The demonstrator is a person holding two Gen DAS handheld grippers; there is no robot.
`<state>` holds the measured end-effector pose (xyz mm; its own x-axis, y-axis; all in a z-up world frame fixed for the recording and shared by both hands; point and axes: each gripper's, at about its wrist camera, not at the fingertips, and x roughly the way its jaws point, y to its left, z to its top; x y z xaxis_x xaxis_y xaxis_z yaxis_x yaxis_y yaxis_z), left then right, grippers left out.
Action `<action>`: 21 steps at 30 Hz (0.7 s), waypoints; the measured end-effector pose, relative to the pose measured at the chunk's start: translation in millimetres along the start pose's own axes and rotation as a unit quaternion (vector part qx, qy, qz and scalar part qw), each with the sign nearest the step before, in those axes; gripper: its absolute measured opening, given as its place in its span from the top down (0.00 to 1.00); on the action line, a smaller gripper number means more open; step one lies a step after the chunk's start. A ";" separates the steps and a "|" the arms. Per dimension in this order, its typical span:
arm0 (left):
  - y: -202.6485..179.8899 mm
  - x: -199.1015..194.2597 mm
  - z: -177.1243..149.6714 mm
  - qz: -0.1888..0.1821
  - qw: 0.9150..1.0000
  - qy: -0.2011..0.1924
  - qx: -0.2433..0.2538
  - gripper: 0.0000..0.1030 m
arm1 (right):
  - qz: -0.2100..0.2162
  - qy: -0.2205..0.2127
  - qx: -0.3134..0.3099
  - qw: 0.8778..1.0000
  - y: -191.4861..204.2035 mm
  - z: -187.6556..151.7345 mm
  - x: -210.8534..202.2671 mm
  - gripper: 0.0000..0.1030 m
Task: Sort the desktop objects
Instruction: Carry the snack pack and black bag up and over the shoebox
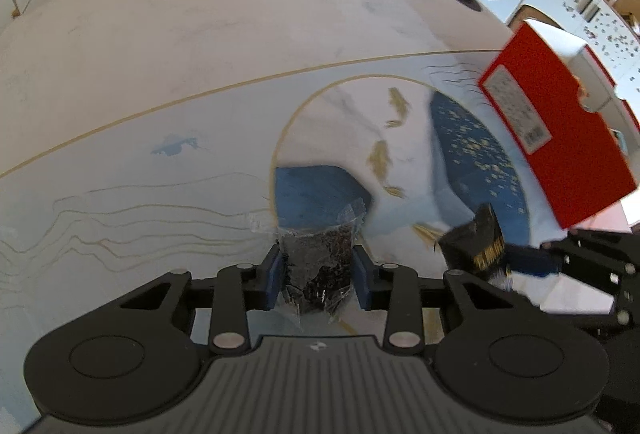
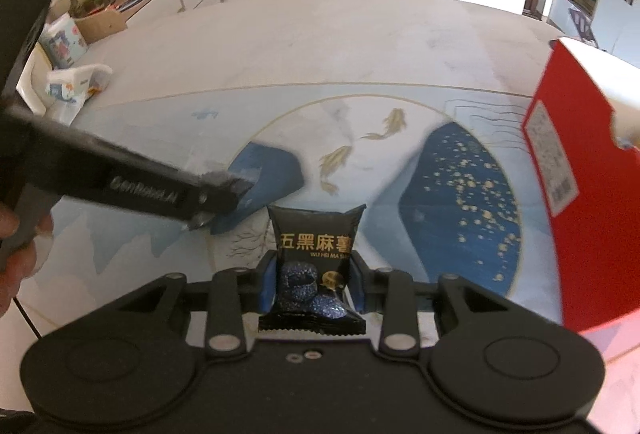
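Fingertips of the left gripper (image 1: pixel 318 270) pinch one clear crinkly packet of dark bits (image 1: pixel 318 266); the right gripper (image 2: pixel 314 284) clamps one glossy black sachet (image 2: pixel 314 254) (gold lettering). One red cardboard box (image 2: pixel 576 194) crowds the pale desk's (image 2: pixel 280 46) right edge; its far half is open.

Black tongs (image 1: pixel 320 274) with blue pads (image 1: pixel 272 276), silver screws, ribbed grey housing

The left hand-held gripper (image 1: pixel 318 276) squeezed a clear little bag (image 1: pixel 320 266) full of dark bits between its blue pads (image 1: pixel 272 274). To the right, the other hand-held gripper (image 1: pixel 516 264) pinched a black packet (image 1: pixel 476 246) with gold writing. A red box (image 1: pixel 560 138) stood further right on the worktop (image 1: pixel 200 74), over a mat (image 1: pixel 160 194) with gold fish and blue shapes.
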<state>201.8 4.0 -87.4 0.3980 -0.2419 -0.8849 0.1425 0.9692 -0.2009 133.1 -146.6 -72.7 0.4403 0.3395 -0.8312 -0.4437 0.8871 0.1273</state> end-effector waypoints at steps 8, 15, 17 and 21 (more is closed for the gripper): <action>-25.5 -31.8 -6.5 -0.023 0.999 -0.016 0.025 0.67 | -0.006 -0.020 0.022 1.000 -16.1 -2.6 -30.8 0.67; -51.3 -57.2 -11.4 -0.043 0.998 -0.025 0.046 0.67 | -0.003 -0.037 0.035 0.999 -27.7 -5.0 -64.4 0.67; -59.2 -63.4 -12.4 -0.047 0.997 -0.028 0.050 0.67 | -0.005 -0.040 0.037 0.998 -31.3 -6.2 -73.7 0.67; -75.7 -75.0 -12.1 -0.054 0.996 -0.034 0.062 0.67 | -0.006 -0.046 0.047 0.998 -41.2 -9.9 -90.6 0.67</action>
<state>150.2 -50.6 -11.0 0.4350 -0.3509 -0.8292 0.2974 0.9252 -0.2355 103.7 -217.1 -8.0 0.5168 0.3517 -0.7805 -0.3648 0.9153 0.1709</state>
